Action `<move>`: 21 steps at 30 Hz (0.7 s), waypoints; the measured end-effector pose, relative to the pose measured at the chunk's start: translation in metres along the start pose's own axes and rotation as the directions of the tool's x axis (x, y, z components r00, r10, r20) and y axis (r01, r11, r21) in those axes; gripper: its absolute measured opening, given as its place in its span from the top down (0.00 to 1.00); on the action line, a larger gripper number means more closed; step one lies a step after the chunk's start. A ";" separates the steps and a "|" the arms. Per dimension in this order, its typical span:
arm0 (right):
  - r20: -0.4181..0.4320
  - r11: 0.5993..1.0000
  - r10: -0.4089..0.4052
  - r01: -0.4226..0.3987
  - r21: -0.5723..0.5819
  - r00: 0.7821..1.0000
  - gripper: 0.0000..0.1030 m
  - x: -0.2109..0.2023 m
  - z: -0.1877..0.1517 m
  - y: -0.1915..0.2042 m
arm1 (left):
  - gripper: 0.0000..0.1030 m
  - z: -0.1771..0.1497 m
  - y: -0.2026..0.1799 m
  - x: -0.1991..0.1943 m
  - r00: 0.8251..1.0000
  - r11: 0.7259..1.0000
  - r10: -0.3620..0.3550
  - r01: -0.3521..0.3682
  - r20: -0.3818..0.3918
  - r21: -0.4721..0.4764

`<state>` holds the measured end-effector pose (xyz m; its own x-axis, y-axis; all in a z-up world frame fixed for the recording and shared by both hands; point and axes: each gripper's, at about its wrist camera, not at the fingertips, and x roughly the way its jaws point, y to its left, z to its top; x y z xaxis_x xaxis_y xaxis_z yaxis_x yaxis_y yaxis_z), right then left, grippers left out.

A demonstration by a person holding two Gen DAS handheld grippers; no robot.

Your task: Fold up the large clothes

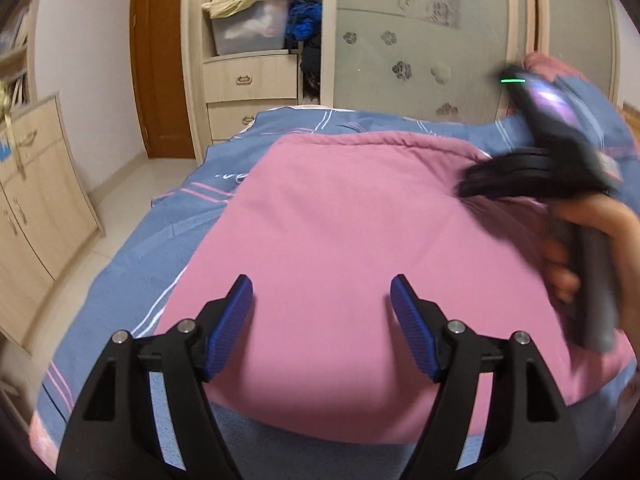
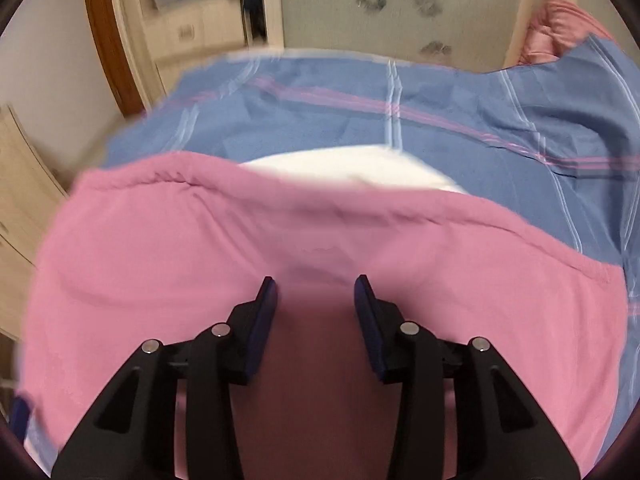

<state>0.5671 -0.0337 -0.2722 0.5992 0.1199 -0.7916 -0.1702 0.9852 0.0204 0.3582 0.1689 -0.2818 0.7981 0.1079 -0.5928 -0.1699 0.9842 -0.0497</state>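
A large pink garment lies folded on the blue striped bed sheet. My left gripper is open and empty, hovering just above the garment's near part. The right gripper's body, held in a hand, shows blurred at the garment's right edge. In the right wrist view the right gripper is open, close over the pink garment. A white patch shows at the garment's far edge.
A wardrobe with drawers and a frosted sliding door stands beyond the bed. A light wood cabinet stands at the left across a tiled floor strip. A pink quilt lies at the far right.
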 end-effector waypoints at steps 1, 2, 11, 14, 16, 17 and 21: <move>0.045 0.998 -0.050 0.049 0.027 0.998 0.56 -0.022 -0.012 -0.014 | 0.27 0.000 0.002 -0.001 1.000 1.000 -0.010 0.010 0.002 -0.014; 0.079 0.992 -0.115 0.110 0.057 0.990 0.53 -0.037 -0.025 -0.029 | 0.26 0.001 0.001 0.000 1.000 1.000 -0.017 0.018 0.005 -0.020; 0.072 0.959 -0.145 0.122 0.257 0.987 0.21 -0.095 -0.107 -0.128 | 0.15 0.006 -0.035 -0.020 1.000 0.993 -0.029 0.027 0.011 0.113; 0.221 0.964 -0.194 0.144 0.223 0.956 0.08 -0.174 -0.140 -0.107 | 0.04 0.013 -0.054 -0.063 0.997 0.987 -0.017 0.004 0.075 0.162; 0.263 0.962 -0.214 0.156 0.223 0.941 0.01 -0.212 -0.162 -0.096 | 0.02 0.017 -0.066 -0.093 0.994 0.984 -0.020 0.000 0.108 0.178; 0.274 0.961 -0.233 0.177 0.214 0.933 0.01 -0.228 -0.172 -0.089 | 0.02 0.019 -0.073 -0.114 0.992 0.983 -0.025 0.002 0.127 0.183; 0.301 0.931 -0.347 0.286 0.227 0.889 0.01 -0.275 -0.197 -0.075 | 0.02 0.019 -0.089 -0.185 0.986 0.986 -0.073 0.048 0.150 0.162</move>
<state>0.2608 -0.1647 -0.1760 0.8265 -0.1982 -0.5269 0.1909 0.9792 -0.0690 0.2365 0.0644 -0.1522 0.8860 0.0558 -0.4604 -0.0353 0.9980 0.0531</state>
